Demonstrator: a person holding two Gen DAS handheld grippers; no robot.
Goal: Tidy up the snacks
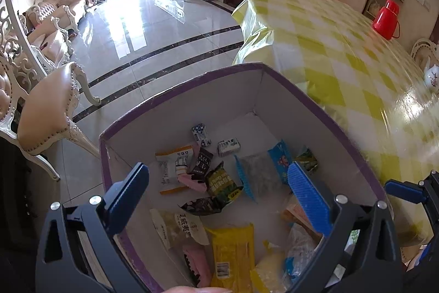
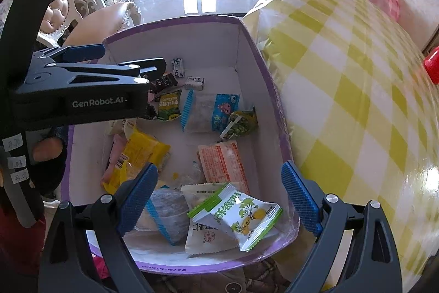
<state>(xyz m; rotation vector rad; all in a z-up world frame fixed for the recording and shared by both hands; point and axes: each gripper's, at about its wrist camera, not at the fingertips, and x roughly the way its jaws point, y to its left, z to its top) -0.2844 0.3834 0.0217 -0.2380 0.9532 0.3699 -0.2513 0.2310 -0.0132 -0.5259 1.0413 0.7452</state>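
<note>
Both grippers hang wide open and empty over the box. The green-and-white packet lies between the right gripper fingers, long axis running about ten to four, likely nearer this one than the left gripper.

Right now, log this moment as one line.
left gripper: open, empty, over box | right gripper: open, empty, over box | snacks: in box | table: beside box

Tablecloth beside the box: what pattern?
Yellow-and-white check tablecloth; clearest in right wrist view.
</note>
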